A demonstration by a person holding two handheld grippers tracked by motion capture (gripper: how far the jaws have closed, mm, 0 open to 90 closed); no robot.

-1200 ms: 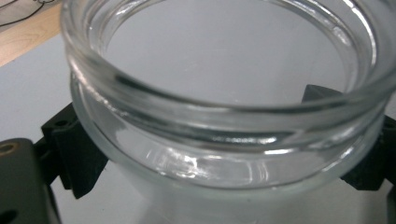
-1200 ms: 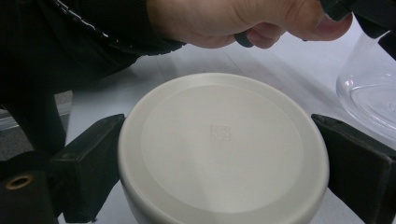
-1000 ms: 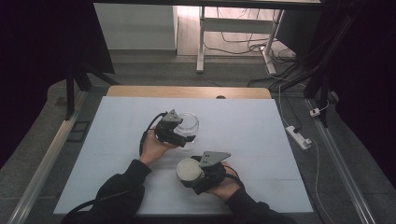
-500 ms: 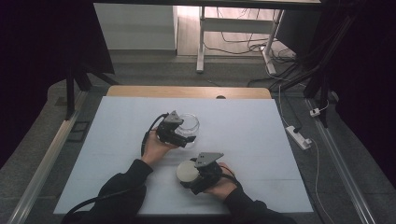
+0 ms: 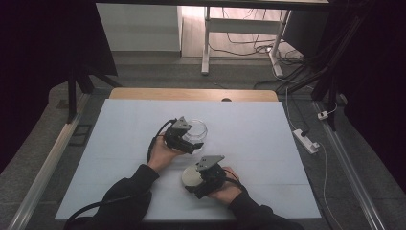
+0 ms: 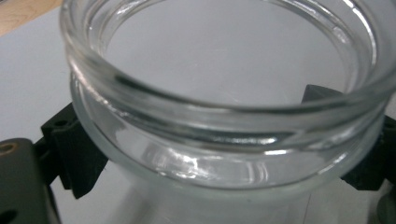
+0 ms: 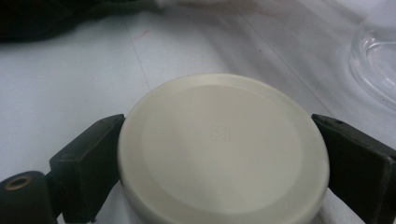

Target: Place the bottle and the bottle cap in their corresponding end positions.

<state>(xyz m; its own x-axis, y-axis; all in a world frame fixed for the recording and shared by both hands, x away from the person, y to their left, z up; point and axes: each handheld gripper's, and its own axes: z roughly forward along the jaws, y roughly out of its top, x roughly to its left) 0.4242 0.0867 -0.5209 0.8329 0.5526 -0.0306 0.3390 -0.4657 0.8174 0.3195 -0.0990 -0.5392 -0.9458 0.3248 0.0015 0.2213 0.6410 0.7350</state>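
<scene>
You're clamping the glass jar in the left gripper and the cream lid in the right gripper, jaws closed on both, so be keeping the lid level while lining it up over the open rim.

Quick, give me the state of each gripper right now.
Left gripper: shut on the glass jar, jaws at either side below its rim.
Right gripper: shut on the cream lid, jaws against its edge.

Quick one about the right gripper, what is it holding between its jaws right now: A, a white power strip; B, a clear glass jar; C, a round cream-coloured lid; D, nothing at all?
C: in the right gripper view the two black jaws of the right gripper press against opposite edges of the round cream-coloured lid, while the glass jar sits in the left gripper.
</scene>
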